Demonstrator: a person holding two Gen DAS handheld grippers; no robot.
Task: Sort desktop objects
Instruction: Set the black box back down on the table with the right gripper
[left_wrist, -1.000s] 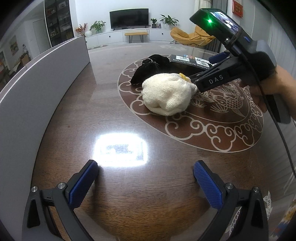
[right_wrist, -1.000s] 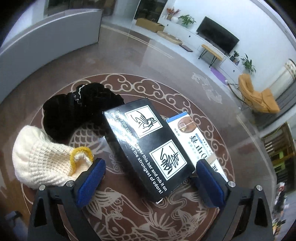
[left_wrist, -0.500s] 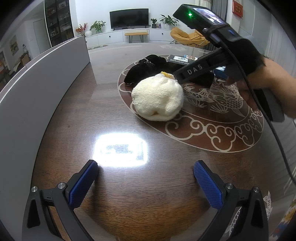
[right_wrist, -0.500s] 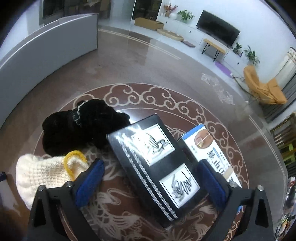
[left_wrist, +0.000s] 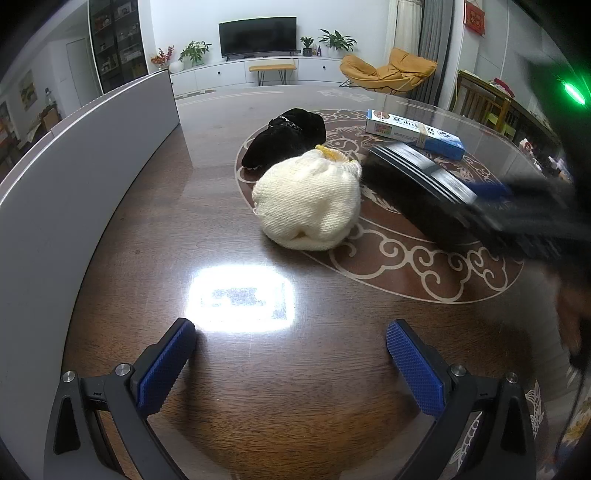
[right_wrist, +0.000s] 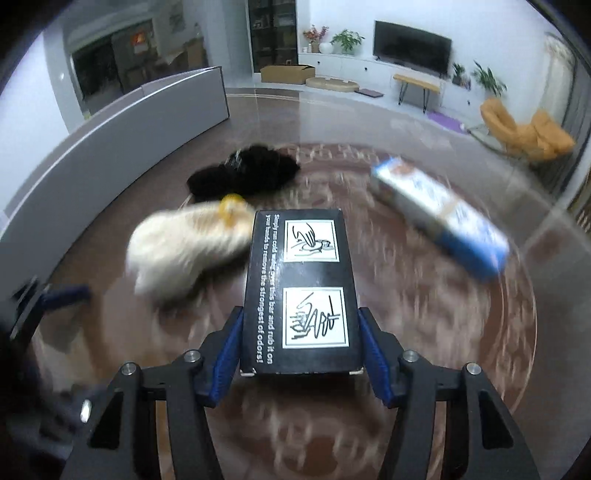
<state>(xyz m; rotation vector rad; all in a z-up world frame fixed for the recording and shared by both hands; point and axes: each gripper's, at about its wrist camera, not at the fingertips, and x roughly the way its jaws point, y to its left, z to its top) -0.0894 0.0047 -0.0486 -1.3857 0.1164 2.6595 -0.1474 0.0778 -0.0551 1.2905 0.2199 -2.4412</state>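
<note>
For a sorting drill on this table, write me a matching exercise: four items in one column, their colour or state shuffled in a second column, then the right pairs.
Column one:
1. black box
2. knitted pouch
3. fuzzy bundle
4. long carton

Column two:
A. blue and white, lying flat on the table
B. cream, with a yellow loop at its mouth
C. clamped between the right gripper's blue pads
D. black, lying beyond the cream item

Pairs: 1-C, 2-B, 3-D, 4-A
</note>
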